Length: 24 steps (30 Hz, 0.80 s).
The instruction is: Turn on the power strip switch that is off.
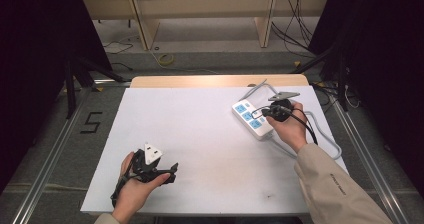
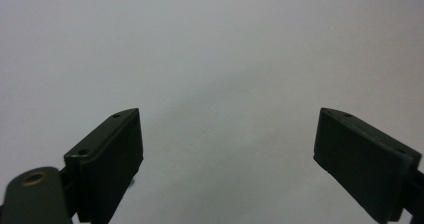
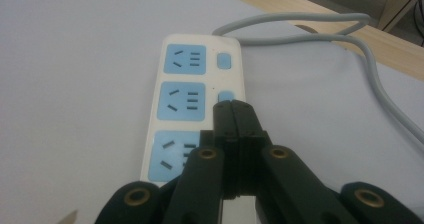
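Observation:
A white power strip (image 1: pixel 246 109) with three blue sockets lies at the right rear of the white tabletop (image 1: pixel 200 134). My right gripper (image 1: pixel 259 113) hovers over it with its jaws pressed together and nothing between them. In the right gripper view its tips (image 3: pixel 234 105) sit just by the middle blue switch button (image 3: pixel 226 95) of the power strip (image 3: pixel 182 94); whether they touch it I cannot tell. My left gripper (image 1: pixel 173 173) rests low at the front left, held in a hand. In its own view the left gripper (image 2: pixel 227 129) is wide open above bare white surface.
The strip's grey cable (image 1: pixel 331 134) loops off the right side of the table and curves behind the strip (image 3: pixel 300 24). A wooden table edge (image 1: pixel 215 80) runs along the back. Beyond it are shelf legs and loose cables on the floor.

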Available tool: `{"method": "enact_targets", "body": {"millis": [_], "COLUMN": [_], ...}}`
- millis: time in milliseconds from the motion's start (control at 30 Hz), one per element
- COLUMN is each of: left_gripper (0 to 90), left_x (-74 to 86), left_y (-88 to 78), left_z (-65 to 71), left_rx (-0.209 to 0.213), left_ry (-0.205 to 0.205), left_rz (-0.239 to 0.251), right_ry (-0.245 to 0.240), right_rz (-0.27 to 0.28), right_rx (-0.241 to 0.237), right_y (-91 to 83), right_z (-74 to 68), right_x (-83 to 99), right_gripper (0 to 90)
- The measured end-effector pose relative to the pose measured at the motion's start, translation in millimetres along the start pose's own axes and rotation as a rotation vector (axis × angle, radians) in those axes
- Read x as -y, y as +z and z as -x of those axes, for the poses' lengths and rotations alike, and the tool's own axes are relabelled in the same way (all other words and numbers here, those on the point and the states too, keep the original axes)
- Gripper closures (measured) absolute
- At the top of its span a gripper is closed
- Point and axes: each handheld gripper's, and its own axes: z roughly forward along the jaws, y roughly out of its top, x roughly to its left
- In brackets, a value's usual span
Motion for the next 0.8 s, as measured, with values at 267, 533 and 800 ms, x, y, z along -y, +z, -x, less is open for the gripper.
{"method": "enact_targets", "body": {"millis": [267,533,800], "left_gripper": [11.9,11.9,12.0], "left_x": [-0.1,-0.4,-0.5], "left_y": [0.5,0.7,1.0], "left_z": [0.3,0.4,0.8], "left_rx": [-0.001,-0.001,0.001], "left_ry": [0.002,0.005,0.007], "left_rz": [0.002,0.003,0.001], "right_ry": [0.003,0.01,0.011], "right_rz": [-0.01,-0.024,-0.034], "right_rx": [0.002,-0.001,-0.001], "right_y": [5.9,13.0,19.0], "right_z": [1.7,2.0,1.3], "right_x": [-2.7,-1.4,-2.3], "right_gripper": [90.0,90.0,90.0]}}
